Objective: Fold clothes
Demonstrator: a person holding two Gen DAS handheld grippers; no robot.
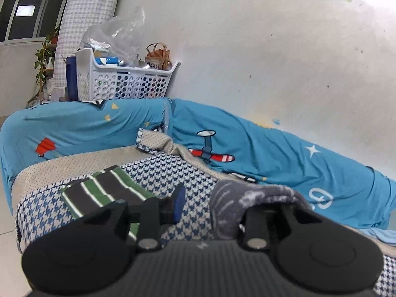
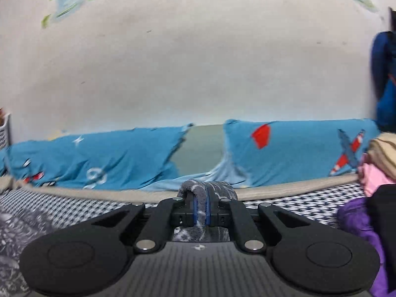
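The grey garment (image 2: 206,189) hangs over the bed (image 2: 74,205), pinched in your right hand-held gripper (image 2: 201,210). Your left hand-held gripper (image 1: 210,205) looks part-closed; whether it grips cloth (image 1: 237,198), I cannot tell. Pull apart unevenly and a corner may slip.

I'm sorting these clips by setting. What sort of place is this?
Likely a home living room: a sofa under a blue cartoon cover, a white basket of odds and ends, and a clothes pile.

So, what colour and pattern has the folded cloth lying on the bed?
Dark grey with green and white stripes, seen best in the left wrist view.
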